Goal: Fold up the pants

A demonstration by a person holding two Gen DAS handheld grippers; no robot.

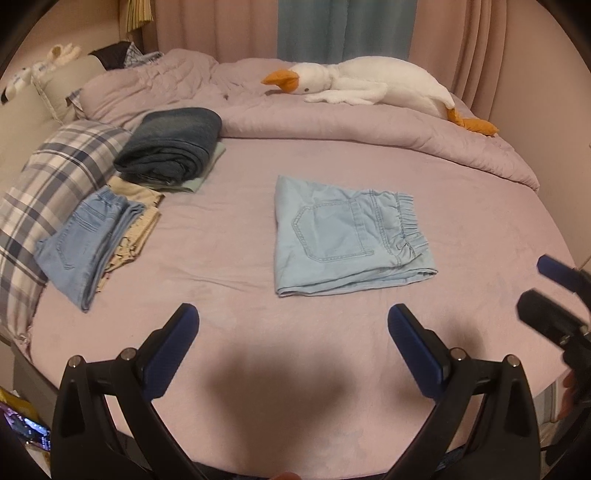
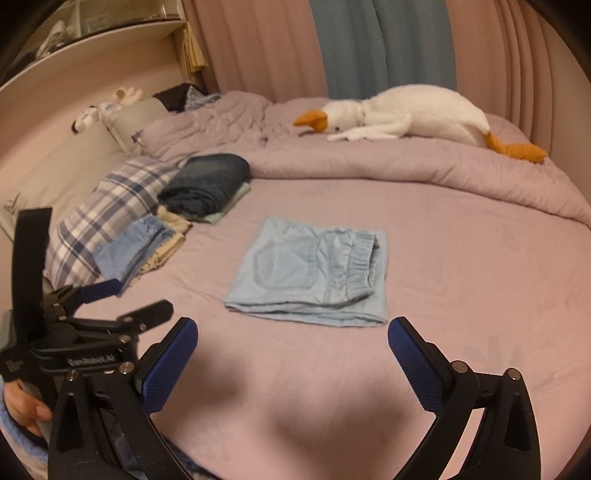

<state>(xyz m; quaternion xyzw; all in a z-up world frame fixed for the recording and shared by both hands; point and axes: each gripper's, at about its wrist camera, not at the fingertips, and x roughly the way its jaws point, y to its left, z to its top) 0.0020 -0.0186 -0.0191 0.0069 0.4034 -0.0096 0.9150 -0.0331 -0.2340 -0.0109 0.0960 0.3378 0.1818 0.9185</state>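
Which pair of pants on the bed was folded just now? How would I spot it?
Look at the middle of the lilac bed, in front of the white goose plush. The pale blue pants lie there alone, back pocket up, apart from the folded clothes stacked by the plaid pillow.

A home bedroom is showing here: a bed (image 1: 332, 354) is lying under a lilac quilt (image 1: 332, 122), with a plaid pillow (image 1: 55, 184), a stuffed goose (image 1: 388, 85) and curtains (image 1: 369, 26) hanging behind.

Folded pants (image 1: 347, 236) lie mid-bed (image 1: 480, 229), clothes piles (image 1: 122, 199) left, goose (image 1: 373, 86) behind.
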